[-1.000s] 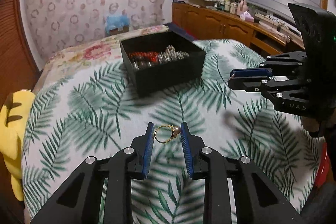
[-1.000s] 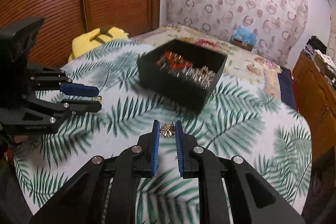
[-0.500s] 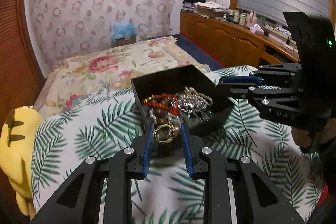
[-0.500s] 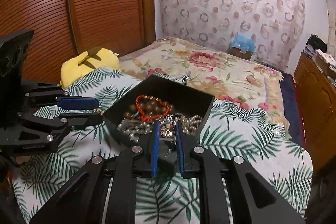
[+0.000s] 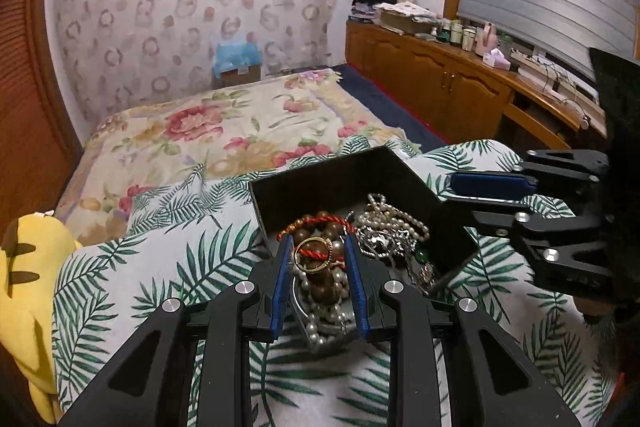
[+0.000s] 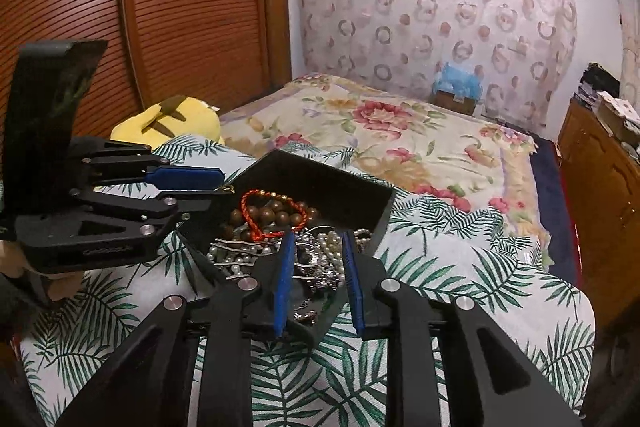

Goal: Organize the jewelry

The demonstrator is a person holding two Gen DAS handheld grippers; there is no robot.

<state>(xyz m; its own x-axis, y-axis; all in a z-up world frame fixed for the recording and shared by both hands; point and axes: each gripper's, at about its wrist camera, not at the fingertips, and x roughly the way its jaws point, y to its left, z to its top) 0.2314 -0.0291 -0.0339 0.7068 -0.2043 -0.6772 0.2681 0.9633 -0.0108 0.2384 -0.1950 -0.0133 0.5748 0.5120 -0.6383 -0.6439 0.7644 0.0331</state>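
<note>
A black box (image 5: 316,183) full of jewelry sits on a leaf-print cloth; it also shows in the right wrist view (image 6: 340,187). My left gripper (image 5: 318,253) is shut on a gold ring (image 5: 314,254) and holds it over the box's near edge, above brown beads and a red cord bracelet (image 5: 316,223). My right gripper (image 6: 318,247) is open and empty over the box's pearls and silver chains (image 6: 320,259). The flower charm is no longer between its fingers. Each gripper shows from the side in the other's view.
The leaf-print cloth (image 5: 160,267) covers the surface under the box. A yellow plush toy (image 5: 24,287) lies at the left edge. A floral bedspread (image 5: 224,131) is behind. Wooden cabinets (image 5: 440,87) line the right side.
Both grippers moved forward from the cloth to over the black box. The right gripper opened and its flower charm is gone from between the fingers. The left still holds the gold ring.
</note>
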